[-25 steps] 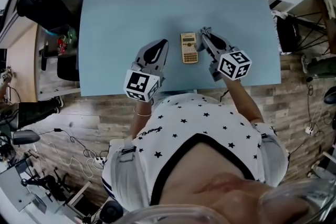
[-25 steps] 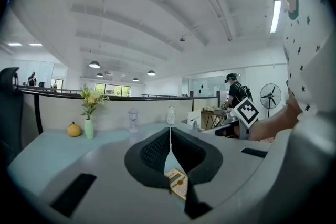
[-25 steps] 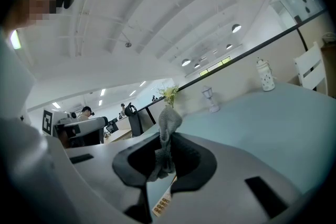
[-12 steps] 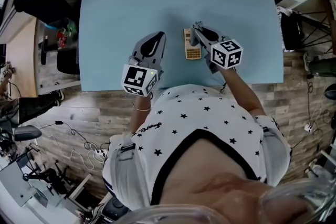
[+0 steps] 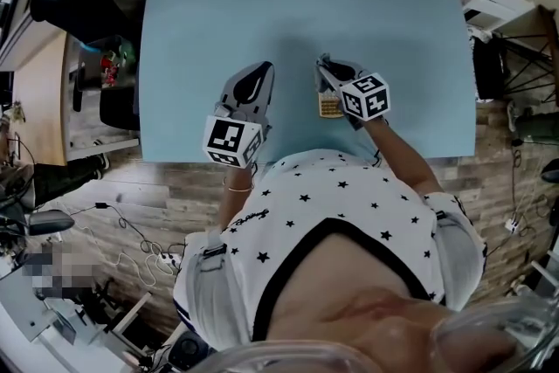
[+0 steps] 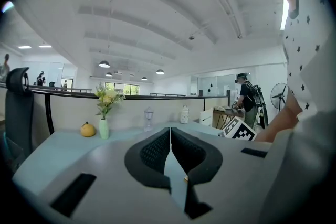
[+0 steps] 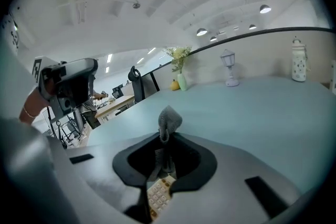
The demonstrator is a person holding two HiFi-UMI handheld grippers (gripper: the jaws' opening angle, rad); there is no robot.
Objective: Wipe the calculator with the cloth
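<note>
Right gripper view shows the right gripper (image 7: 166, 140) with its jaws clamped on a small grey cloth (image 7: 170, 119), a tuft of which sticks up past the tips. Under the jaws, close to the camera, the keys of the calculator (image 7: 159, 194) show, so the cloth end hangs just above or on the keypad; contact cannot be settled from here.

In the head view the calculator (image 5: 330, 107) lies on the light blue table (image 5: 201, 31) near its front edge, mostly covered by the right gripper (image 5: 324, 66), with only its lower part showing beside the marker cube. The left gripper (image 5: 264, 68) hangs over bare table to the calculator's left, near it but apart. In the left gripper view its jaws stand pressed together with nothing between them (image 6: 170, 131).

The step in hand appears to be the wiping itself, or its very start: the cloth is gripped and positioned over the calculator. How much of the face is already wiped cannot be judged.

The next move probably calls for pressing the cloth lightly onto the face and drawing it along the calculator's length. A light calculator may slide on the smooth table, so the idle left gripper could steady one edge.
</note>
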